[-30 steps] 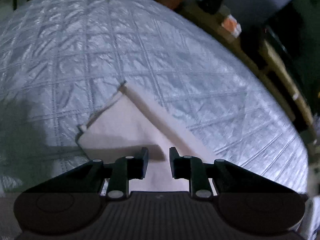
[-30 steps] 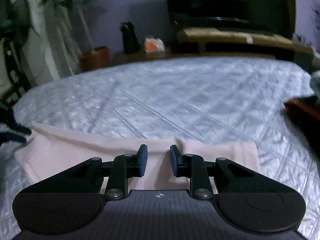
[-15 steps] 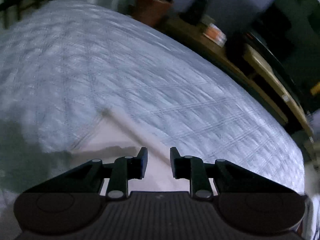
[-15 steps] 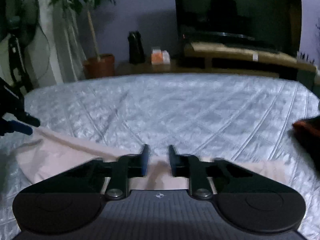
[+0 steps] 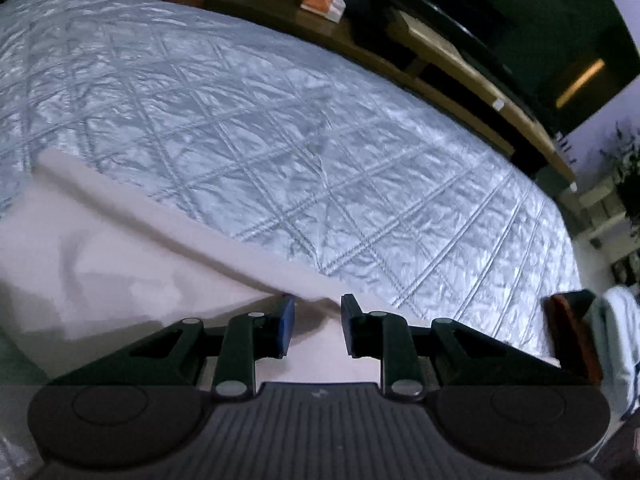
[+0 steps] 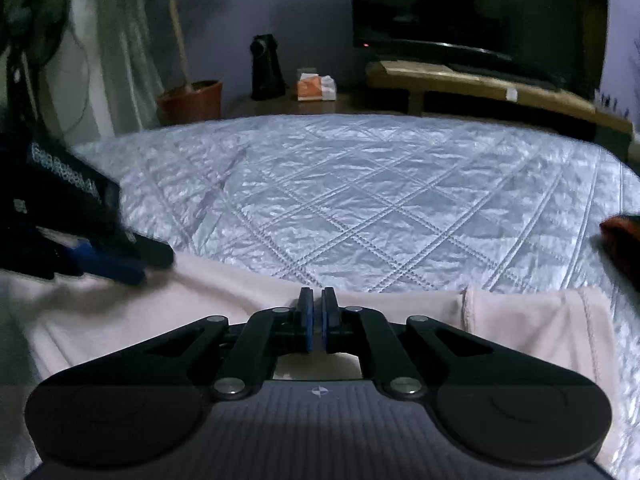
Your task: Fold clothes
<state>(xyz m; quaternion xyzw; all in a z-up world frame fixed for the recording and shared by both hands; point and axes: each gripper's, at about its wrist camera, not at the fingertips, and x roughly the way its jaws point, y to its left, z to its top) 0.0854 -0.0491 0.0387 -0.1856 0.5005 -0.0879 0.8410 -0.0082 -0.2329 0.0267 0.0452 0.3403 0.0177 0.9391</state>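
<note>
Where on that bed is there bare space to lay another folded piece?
The quilted bedspread lies bare from the pink garment's far edge to the foot of the bed. The near edge is crowded: garment, left gripper, right gripper, and a dark red item at right.

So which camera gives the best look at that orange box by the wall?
The right wrist view: the orange box sits upright and whole on the low shelf. The left wrist view shows it too, but tilted and squeezed near the frame's top.

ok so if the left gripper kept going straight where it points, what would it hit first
Probably the pink garment just past the left gripper, then the quilted bedspread beyond it; depth is hard to judge.
</note>
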